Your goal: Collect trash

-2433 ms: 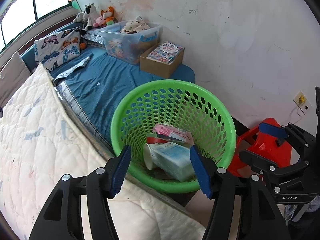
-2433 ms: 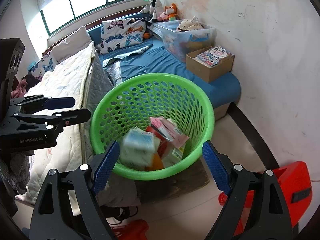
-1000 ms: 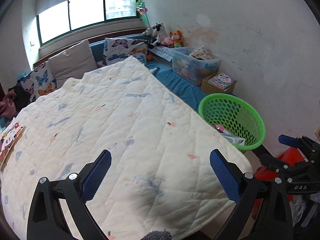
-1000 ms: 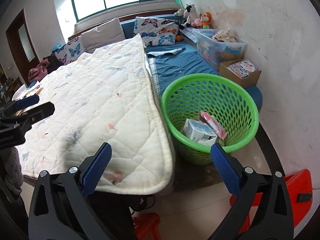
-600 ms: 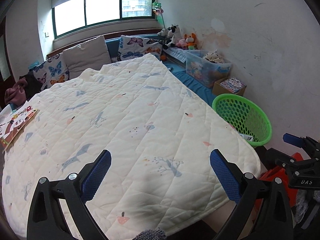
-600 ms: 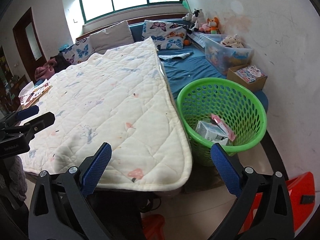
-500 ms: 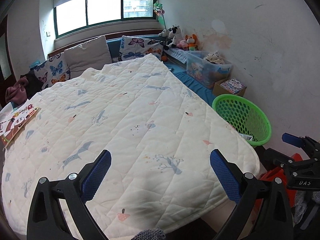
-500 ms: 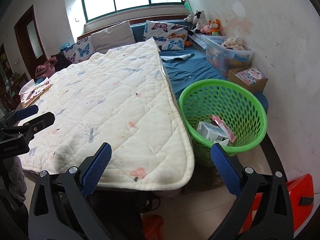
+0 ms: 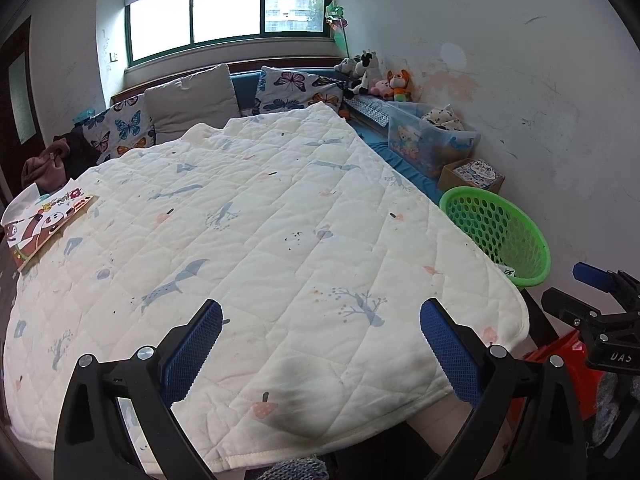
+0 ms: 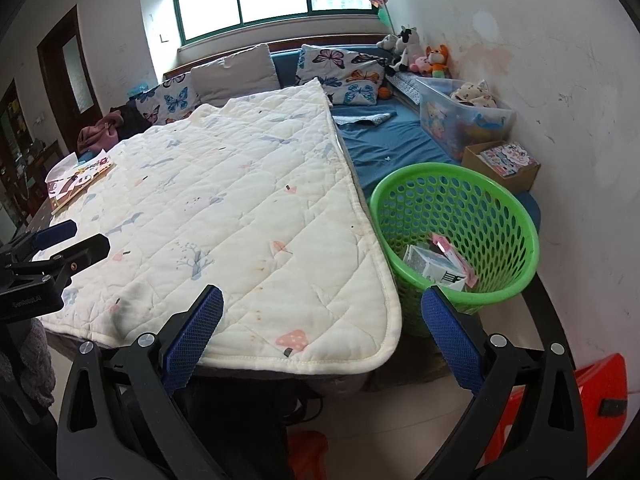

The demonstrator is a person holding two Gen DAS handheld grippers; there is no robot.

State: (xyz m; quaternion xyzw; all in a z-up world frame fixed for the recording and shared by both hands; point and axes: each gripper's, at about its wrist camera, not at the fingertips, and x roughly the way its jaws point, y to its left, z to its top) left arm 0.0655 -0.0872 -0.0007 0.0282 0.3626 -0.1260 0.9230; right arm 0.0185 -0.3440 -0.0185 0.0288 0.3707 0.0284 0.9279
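Right wrist view: right gripper [image 10: 322, 322] hangs with jaws wide apart, holding nothing, above the quilt [image 10: 224, 216]; trash [image 10: 436, 266] lies in the green basket [image 10: 516, 216] at right. Left gripper [image 9: 320, 336] likewise spread, empty.

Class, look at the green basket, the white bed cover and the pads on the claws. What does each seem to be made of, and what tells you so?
Basket: looks like moulded plastic, slightly glossy, with even round holes through its wall. Bed cover: soft quilted fabric, matte, with stitched diamond lines and a sewn hem. Pads on the right claw: probably rubber, judging by the blue cross-hatched grip texture; the frame behind looks like black hard plastic.
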